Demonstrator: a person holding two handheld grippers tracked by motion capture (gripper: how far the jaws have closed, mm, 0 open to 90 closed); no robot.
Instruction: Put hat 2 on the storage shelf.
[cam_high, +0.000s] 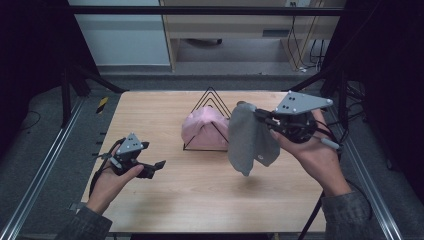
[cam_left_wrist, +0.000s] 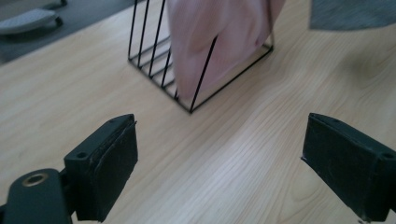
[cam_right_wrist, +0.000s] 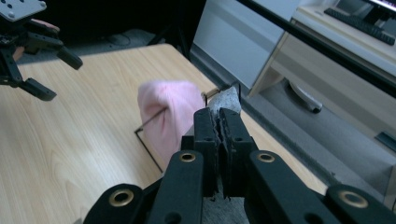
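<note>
Pinching a grey cloth by its top edge, the right gripper is holding it hanging above the wooden table, just beside a black wire rack draped with a pink cloth. Left gripper is hovering at the left, jaws wide apart, gripping nothing.
</note>
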